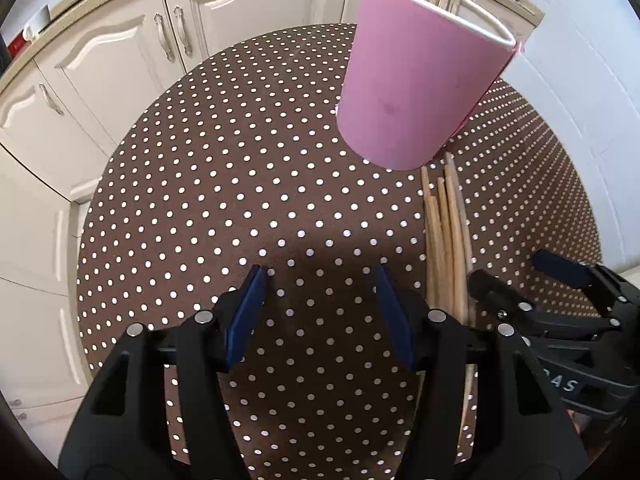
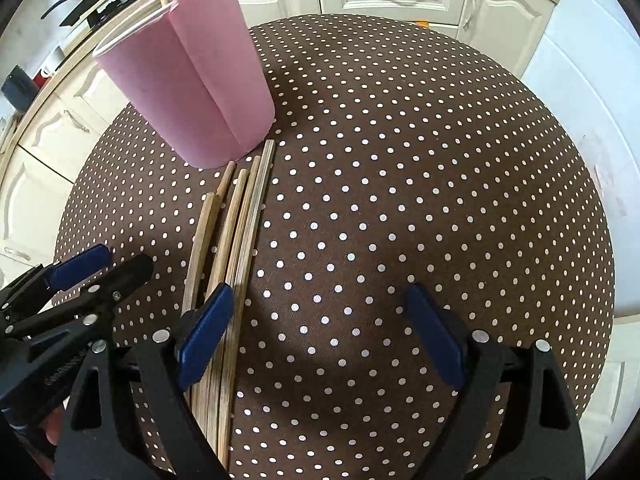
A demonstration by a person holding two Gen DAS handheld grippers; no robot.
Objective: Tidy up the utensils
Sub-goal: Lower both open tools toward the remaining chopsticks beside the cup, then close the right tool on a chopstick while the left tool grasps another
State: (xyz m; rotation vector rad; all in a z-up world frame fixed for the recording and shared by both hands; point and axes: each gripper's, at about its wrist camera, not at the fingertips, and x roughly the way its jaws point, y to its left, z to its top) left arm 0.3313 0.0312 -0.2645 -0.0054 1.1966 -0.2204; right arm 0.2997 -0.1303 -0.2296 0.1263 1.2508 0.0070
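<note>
The chopsticks point(image 2: 236, 236) lie loose in a flat bundle on the bench point(image 2: 400, 160), their long axis running straight away from both tongs toward the pink cup point(image 2: 188, 92), whose foot the far tips nearly touch. They sit in the lane between the two tools: in the right wrist view the bundle passes under and just outside the left-hand pad of the right tongs point(image 2: 320, 336), so the gap between those pads hangs over bare cloth to the right of the sticks; in the left wrist view the same chopsticks point(image 1: 444, 240) run just beyond the right-hand pad of the left tongs point(image 1: 320, 316), again outside the gap. Both tongs are spread and hold nothing, the right wider than the left, and both point steeply down at the cloth. The right tongs look the nearer, their pad overlapping the bundle, so I judge that a small sideways shift toward the sticks would bring a pad to each side of them. Since the sticks lie along the pointing line, the pads would then close across the bundle's width, which suits a pinch. The cup point(image 1: 416, 80) stands upright beyond the bundle, ahead and to the right of the left tongs, with several sticks already standing in it. The bench wears a brown cloth with white dots; cream cupboard doors point(image 1: 120, 60) and a worktop with bottles ring the room behind.
</note>
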